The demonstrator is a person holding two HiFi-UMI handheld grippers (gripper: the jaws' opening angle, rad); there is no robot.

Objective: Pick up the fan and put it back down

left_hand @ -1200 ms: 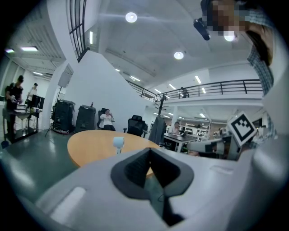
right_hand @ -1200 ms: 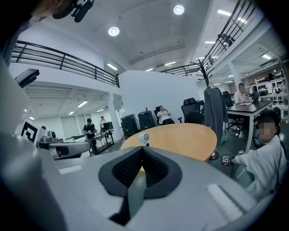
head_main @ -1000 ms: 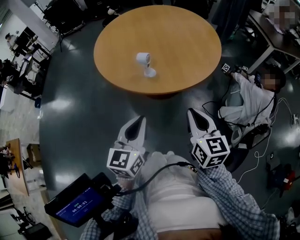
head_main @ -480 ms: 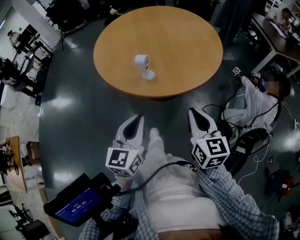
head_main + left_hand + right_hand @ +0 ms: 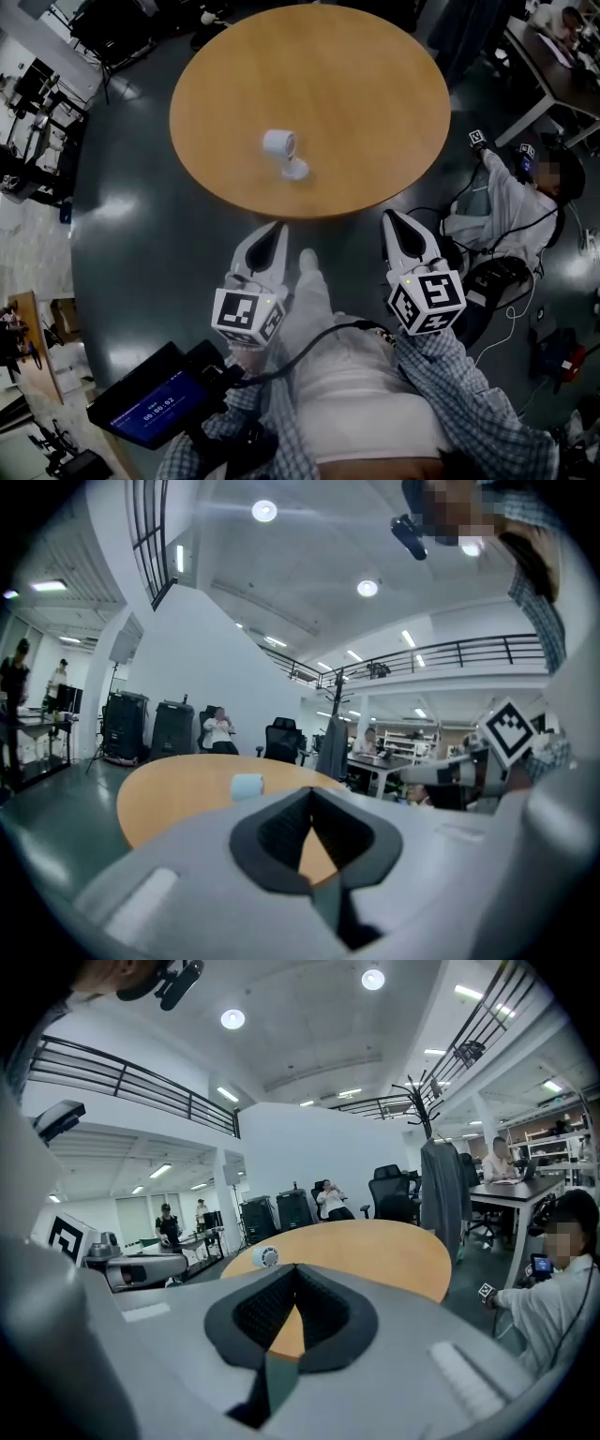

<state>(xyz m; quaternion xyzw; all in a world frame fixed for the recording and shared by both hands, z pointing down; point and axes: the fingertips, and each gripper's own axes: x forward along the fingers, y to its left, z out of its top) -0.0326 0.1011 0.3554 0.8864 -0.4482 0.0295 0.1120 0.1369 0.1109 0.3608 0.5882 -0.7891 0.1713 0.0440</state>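
Left gripper view first: on the left gripper [image 5: 309, 794], shut jaws, tips meeting, nothing pinched between. Right gripper view: same for the right gripper [image 5: 295, 1269], tips pressed together, empty. From the head view, both side by side, left gripper [image 5: 274, 232] and right gripper [image 5: 394, 218], just short of the near rim of the round wooden table [image 5: 366, 84], over the dark floor [image 5: 141, 234], with a white-trousered leg [image 5: 319, 314] and shoe between.

Further out: the fan [image 5: 280, 144], small and white, standing on the table left of centre, in the nearer half, well apart from either gripper. Visible past the left jaws, the fan [image 5: 247, 786] as a pale drum; past the right jaws, the fan [image 5: 264, 1256] with a round grille turned roughly toward the camera.

Judged as the approach step: no pick-up begun, fan untouched. Next, probably: open one gripper, reach over the rim, line up on the head or the neck, close gently, lift straight, then set back down on the base. Light and top-heavy by the look, so likely to tip if nudged.

Hard to make out: the neck joining head and base, too small in every view; in both gripper views, everything below the head hidden behind the gripper body. At the right, a person [image 5: 506, 202] seated on the floor among cables; at lower left, a dark tablet [image 5: 155, 408], screen text unreadable.
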